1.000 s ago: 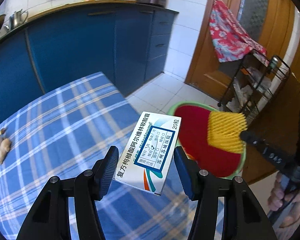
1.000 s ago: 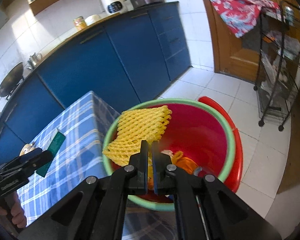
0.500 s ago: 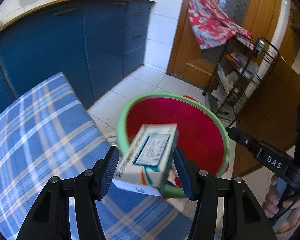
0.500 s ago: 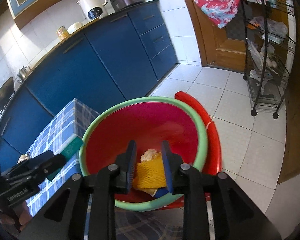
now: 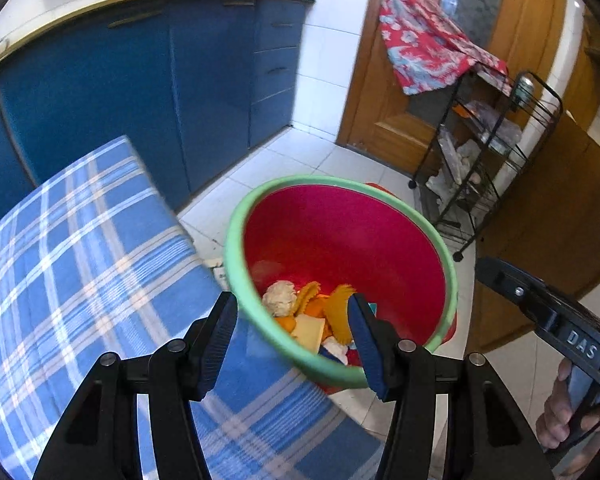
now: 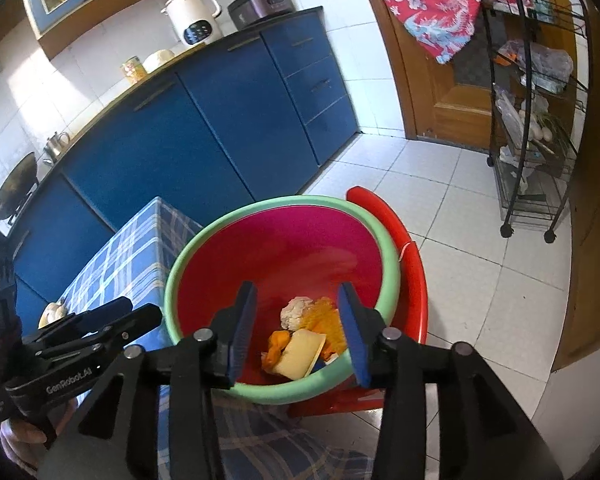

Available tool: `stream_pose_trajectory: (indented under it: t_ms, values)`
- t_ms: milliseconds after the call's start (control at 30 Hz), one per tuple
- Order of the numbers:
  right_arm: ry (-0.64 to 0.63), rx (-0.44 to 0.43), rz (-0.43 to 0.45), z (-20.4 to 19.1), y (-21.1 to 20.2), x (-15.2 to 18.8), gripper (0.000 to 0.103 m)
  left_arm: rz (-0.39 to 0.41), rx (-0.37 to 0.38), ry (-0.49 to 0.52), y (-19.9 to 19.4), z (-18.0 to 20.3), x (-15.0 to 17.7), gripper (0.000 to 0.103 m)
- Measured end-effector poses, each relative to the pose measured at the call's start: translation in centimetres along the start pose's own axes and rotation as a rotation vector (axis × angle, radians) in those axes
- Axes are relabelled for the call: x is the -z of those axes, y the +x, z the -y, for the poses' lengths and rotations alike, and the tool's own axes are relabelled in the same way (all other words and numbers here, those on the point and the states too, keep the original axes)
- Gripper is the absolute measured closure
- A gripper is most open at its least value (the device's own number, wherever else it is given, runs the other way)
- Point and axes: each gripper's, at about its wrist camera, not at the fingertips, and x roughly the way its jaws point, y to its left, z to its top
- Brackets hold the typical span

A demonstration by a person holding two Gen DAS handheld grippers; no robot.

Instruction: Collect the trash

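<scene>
trash [image 6: 300, 336] in basin [image 6: 388, 248], basin beside table [image 5: 80, 260]

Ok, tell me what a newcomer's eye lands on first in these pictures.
First the red basin with the green rim, standing on the white tiled floor just past the edge of the blue checked tablecloth, with yellow and orange trash heaped at its bottom. Both the left gripper and the right gripper hang over it with open jaws and nothing between them. Behind runs a row of deep blue cabinets.
</scene>
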Motion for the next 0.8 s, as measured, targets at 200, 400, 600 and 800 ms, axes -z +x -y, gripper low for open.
stream_pose_trajectory:
  t_ms: [200, 400, 600, 800]
  values:
    - [-0.057, -0.033, 0.005, -2.2, -1.3, 0.7, 0.045, 0.015, -0.043, -0.079, -2.3, -2.1, 1.5, 0.043]
    - [-0.126, -0.080, 0.003, -5.2, -2.8, 1.9, 0.036, 0.049, -0.111, -0.148, -5.7, -4.2, 3.4, 0.037]
    - [-0.183, -0.120, 0.009, -8.2, -4.2, 3.2, 0.030, 0.110, -0.195, -0.219, -9.9, -6.4, 5.5, 0.030]
    - [-0.242, -0.156, 0.019, -11.2, -5.7, 4.5, 0.021, 0.153, -0.285, -0.283, -13.3, -8.3, 7.6, 0.027]
